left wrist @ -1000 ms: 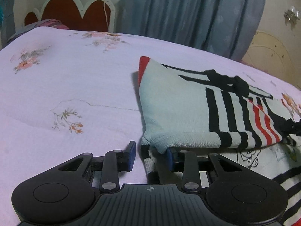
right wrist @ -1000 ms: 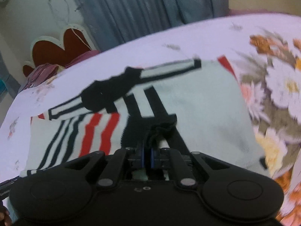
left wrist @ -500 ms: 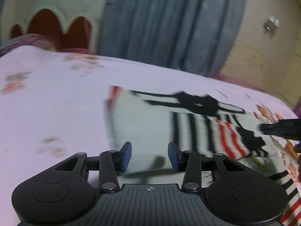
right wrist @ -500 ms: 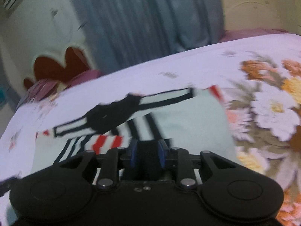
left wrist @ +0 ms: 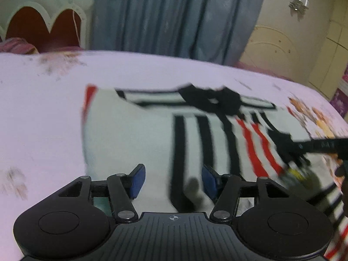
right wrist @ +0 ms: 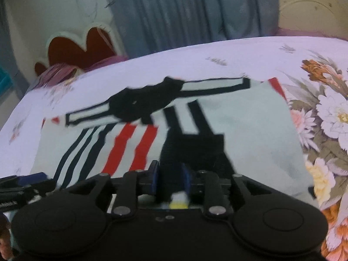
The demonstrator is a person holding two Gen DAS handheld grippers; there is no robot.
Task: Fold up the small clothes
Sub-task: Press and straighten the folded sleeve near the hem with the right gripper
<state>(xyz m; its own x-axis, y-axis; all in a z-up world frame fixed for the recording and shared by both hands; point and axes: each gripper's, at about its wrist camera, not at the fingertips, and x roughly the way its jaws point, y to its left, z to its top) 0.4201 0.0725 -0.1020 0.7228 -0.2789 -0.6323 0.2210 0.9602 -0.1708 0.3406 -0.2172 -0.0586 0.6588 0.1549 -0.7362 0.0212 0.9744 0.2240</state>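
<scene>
The left gripper [left wrist: 171,179] is hanging spread over the near edge of the folded striped sweater [left wrist: 141,134], its jaws having just been opening with nothing between them. To finish this fold well, I judge both tools should lift straight off without dragging cloth. At three o'clock the right gripper [right wrist: 169,179] is standing slightly parted, astride a dark band; whether it is pinching is unclear. The sweater is lying on the flowered bedsheet [left wrist: 43,108], curtain [left wrist: 174,15] at twelve o'clock.

Both wrist views look forward and down from close above the same striped garment [left wrist: 134,134], toward the curtain [right wrist: 184,10].
</scene>
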